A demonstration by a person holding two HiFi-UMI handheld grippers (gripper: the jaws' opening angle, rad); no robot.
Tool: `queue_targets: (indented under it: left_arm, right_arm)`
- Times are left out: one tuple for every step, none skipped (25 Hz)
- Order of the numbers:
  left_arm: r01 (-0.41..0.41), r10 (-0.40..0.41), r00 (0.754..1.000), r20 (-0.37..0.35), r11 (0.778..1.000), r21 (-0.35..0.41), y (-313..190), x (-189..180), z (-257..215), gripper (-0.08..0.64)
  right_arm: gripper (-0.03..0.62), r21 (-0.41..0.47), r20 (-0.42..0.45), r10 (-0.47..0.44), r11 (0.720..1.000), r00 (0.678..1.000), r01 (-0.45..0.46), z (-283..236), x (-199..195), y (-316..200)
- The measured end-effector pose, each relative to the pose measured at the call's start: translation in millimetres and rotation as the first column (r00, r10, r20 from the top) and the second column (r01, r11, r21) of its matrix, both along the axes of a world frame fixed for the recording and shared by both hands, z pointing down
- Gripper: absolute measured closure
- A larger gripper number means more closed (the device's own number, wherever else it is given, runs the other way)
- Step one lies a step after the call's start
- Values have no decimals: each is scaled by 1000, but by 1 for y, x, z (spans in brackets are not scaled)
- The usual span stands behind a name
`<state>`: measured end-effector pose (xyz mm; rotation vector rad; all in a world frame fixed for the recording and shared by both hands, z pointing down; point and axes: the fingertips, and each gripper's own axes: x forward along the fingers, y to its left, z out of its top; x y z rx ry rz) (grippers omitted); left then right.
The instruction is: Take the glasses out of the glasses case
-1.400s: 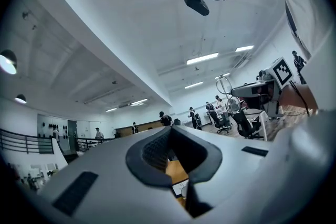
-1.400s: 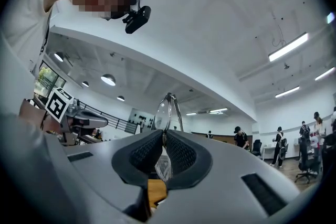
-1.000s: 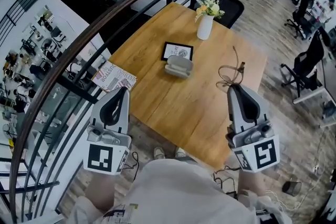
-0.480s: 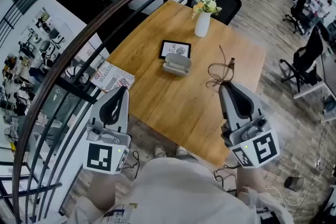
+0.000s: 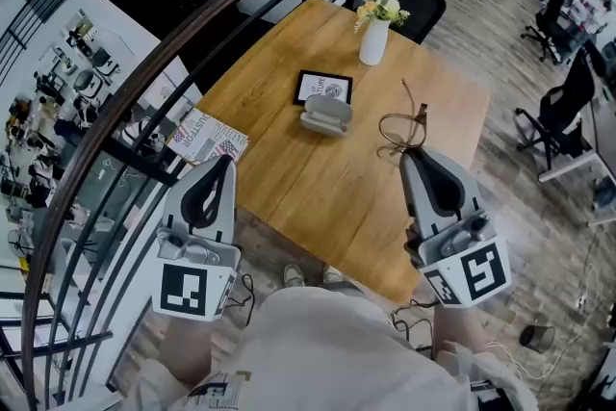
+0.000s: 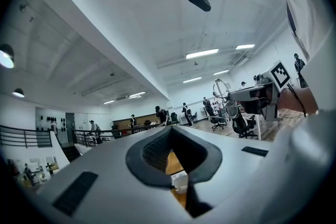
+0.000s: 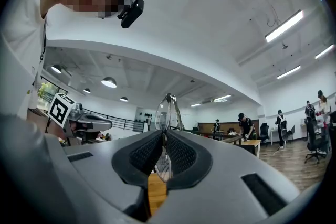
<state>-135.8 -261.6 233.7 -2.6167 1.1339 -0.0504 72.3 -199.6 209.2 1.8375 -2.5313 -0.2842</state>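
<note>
The left gripper (image 5: 224,170) hung empty with its jaws apart by the near-left edge of the table (image 5: 318,192), idle because the glasses case (image 5: 325,115) sat steady on its own mid-table. Farther right, the right gripper (image 5: 417,156) was clamped on a lens of the glasses (image 5: 400,130). It held them above the wood, well apart from the case, so the removal looked done.

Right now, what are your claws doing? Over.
Right claw shut on the glasses, out of the case. Left claw open, empty. Case on the table, apart from both. Nothing in the way. Over.
</note>
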Motion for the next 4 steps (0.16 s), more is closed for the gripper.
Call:
queue_targets:
  left_arm:
    - [-1, 1, 1000, 3, 1000, -1, 0, 0, 0, 545]
    - [-2, 2, 1000, 6, 1000, -2, 1, 0, 0, 545]
    - [-3, 3, 1000, 8, 1000, -3, 1, 1, 0, 545]
    - [-3, 3, 1000, 9, 1000, -5, 1, 1, 0, 545]
  right_arm:
    - [545, -1, -1, -1, 1000, 1000, 1, 0, 0, 0]
    - [545, -3, -1, -2, 1000, 1000, 2, 0, 0, -1]
    - [545, -5, -2, -3, 1000, 1000, 3, -1, 0, -1]
    - [545, -7, -2, -4, 1000, 1000, 4, -1, 0, -2]
